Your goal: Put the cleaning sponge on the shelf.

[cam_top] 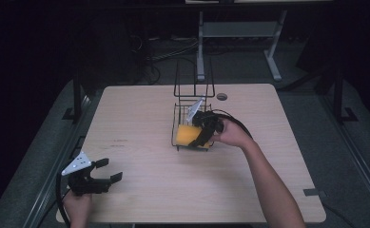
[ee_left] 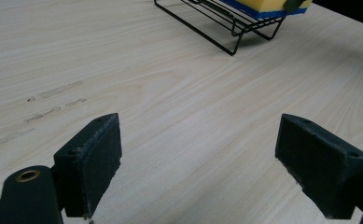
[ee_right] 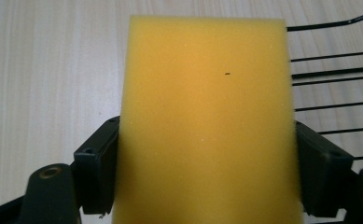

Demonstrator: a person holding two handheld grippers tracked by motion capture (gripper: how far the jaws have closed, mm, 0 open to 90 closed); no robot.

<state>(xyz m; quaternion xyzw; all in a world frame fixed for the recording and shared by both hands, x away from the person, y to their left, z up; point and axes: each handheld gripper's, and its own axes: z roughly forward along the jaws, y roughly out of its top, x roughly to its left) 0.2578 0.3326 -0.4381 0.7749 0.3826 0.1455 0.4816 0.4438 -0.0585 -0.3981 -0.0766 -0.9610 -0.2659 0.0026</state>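
Note:
A yellow sponge (cam_top: 187, 135) with a blue underside lies in a black wire rack (cam_top: 179, 108) at the middle of the table. My right gripper (cam_top: 204, 128) reaches into the rack from the right, and its jaws are shut on the two sides of the sponge (ee_right: 207, 121). The rack's wires (ee_right: 333, 74) run off to the right under the sponge. My left gripper (cam_top: 109, 170) rests near the table's front left corner, open, with bare wood between its pads (ee_left: 95, 158). From there the rack (ee_left: 226, 23) and the sponge (ee_left: 272, 5) appear far ahead.
The light wooden table (cam_top: 140, 114) has a small round cable hole (cam_top: 221, 96) behind the rack. The rack's tall wire loops (cam_top: 194, 76) stand up at its far end. Beyond the table are a dark floor, cables and a desk frame (cam_top: 273, 52).

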